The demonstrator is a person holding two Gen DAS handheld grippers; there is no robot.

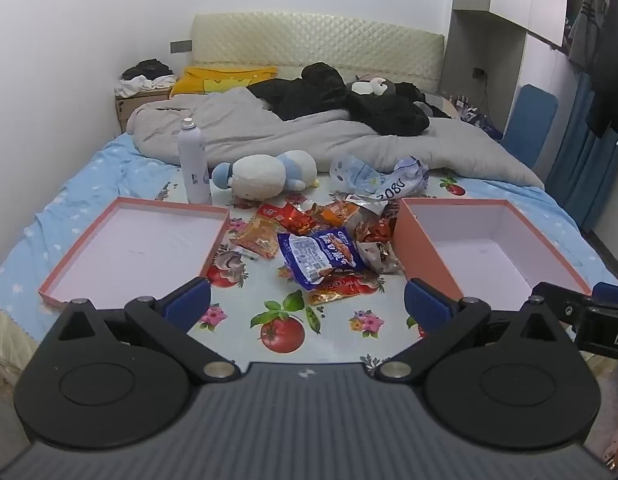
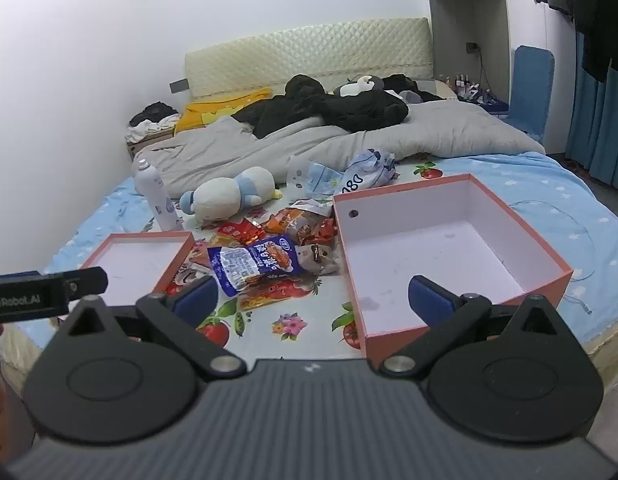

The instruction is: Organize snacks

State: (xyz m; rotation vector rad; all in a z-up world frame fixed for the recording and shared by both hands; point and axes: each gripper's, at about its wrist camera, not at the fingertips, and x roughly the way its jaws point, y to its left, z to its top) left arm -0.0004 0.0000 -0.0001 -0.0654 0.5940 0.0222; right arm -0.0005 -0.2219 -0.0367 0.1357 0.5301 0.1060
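A pile of snack packets (image 1: 321,240) lies on the bed between a shallow pink box lid (image 1: 137,248) on the left and a deeper pink box (image 1: 493,248) on the right. A blue packet (image 1: 319,258) lies on top of red and orange ones. My left gripper (image 1: 307,304) is open and empty, hovering in front of the pile. My right gripper (image 2: 313,300) is open and empty; its right finger is over the near part of the deep box (image 2: 449,248). The pile (image 2: 277,256) and the lid (image 2: 141,260) also show in the right wrist view.
A white spray bottle (image 1: 193,160) stands behind the lid. A plush penguin (image 1: 265,176) and a crumpled plastic bag (image 1: 381,178) lie behind the pile. A grey duvet (image 1: 309,132) and black clothes cover the far bed. The bed's near edge is just below the grippers.
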